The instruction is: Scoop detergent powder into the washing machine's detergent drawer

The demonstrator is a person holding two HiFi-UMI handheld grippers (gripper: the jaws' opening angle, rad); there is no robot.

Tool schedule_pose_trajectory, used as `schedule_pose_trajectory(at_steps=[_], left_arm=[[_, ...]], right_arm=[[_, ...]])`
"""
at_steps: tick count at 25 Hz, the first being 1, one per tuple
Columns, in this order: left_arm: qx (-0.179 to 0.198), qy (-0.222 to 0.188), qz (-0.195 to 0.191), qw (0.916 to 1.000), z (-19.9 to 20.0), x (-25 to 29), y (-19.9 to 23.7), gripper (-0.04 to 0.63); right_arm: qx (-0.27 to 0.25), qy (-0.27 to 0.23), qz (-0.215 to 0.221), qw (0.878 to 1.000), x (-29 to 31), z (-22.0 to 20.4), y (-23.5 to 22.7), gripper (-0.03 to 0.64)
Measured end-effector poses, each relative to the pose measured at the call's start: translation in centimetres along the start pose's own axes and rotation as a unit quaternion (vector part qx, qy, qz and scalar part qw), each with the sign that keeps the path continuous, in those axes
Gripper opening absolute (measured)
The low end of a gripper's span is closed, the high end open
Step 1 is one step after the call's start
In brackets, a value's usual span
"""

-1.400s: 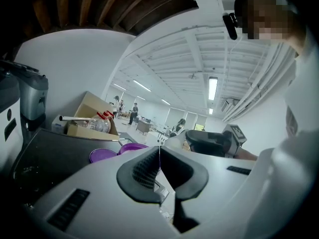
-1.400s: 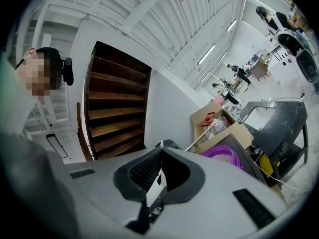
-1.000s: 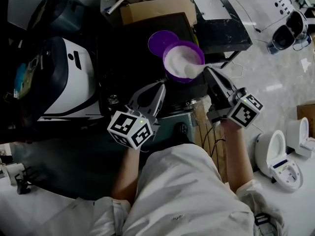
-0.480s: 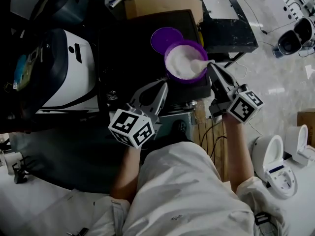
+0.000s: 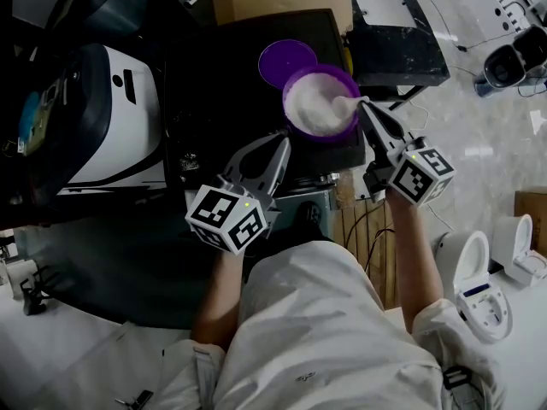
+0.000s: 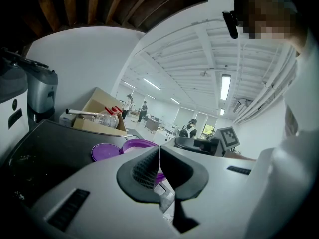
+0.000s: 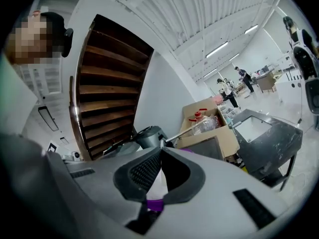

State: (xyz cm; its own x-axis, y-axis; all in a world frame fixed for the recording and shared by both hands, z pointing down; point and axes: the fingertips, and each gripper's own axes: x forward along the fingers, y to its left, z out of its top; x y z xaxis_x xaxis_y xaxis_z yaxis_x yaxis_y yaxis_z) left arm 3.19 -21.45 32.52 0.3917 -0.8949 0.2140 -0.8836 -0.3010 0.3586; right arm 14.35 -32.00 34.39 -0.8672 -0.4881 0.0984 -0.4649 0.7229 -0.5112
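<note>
A purple tub [image 5: 320, 131] full of white detergent powder [image 5: 312, 105] stands on the black machine top [image 5: 214, 84], with its purple lid [image 5: 286, 61] lying flat just behind it. My right gripper [image 5: 364, 107] is at the tub's right rim, shut on the handle of a white scoop [image 5: 346, 103] whose bowl sits over the powder. In the right gripper view the white handle [image 7: 157, 182] shows pinched between the jaws of the right gripper [image 7: 160, 153]. My left gripper [image 5: 279, 141] hovers in front of the tub, shut and empty; the left gripper [image 6: 159, 151] points at the tub [image 6: 139, 144].
A cardboard box [image 5: 282, 2] holding a bottle stands behind the machine. A white and dark appliance [image 5: 111, 118] is on the left and a black stand [image 5: 397, 37] on the right. Cables [image 5: 369, 229] and white toilets [image 5: 474, 280] lie on the floor to the right.
The scoop has shifted from the front of the powder up toward the tub's right rim with my right gripper. The left gripper has hardly moved.
</note>
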Motion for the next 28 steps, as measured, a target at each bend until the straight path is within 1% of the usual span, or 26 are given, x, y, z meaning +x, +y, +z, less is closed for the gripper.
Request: schedule_pose_trajectory(at_steps=[5, 12, 18, 22, 28], left_arm=[[-0.005, 0.002, 0.000, 1.0000, -0.5, 0.4, 0.0, 0.020], [-0.010, 0.001, 0.005, 0.9999, -0.4, 0.8, 0.3, 0.020], [-0.011, 0.000, 0.009, 0.9999, -0.5, 0.7, 0.6, 0.020], [-0.012, 0.000, 0.012, 0.9999, -0.6, 0.5, 0.7, 0.020], [-0.013, -0.002, 0.013, 0.9998, -0.6, 0.3, 0.8, 0.020]], right_arm=[[-0.049, 0.026, -0.014, 0.998, 0.5, -0.6, -0.7, 0.011], [-0.086, 0.046, -0.014, 0.995, 1.4, -0.9, -1.2, 0.011], [-0.141, 0.073, -0.019, 0.987, 1.8, -2.0, -1.5, 0.011], [-0.161, 0.085, -0.017, 0.983, 1.9, -2.6, -1.4, 0.009], [-0.186, 0.105, -0.002, 0.977, 2.2, -3.5, -0.6, 0.009]])
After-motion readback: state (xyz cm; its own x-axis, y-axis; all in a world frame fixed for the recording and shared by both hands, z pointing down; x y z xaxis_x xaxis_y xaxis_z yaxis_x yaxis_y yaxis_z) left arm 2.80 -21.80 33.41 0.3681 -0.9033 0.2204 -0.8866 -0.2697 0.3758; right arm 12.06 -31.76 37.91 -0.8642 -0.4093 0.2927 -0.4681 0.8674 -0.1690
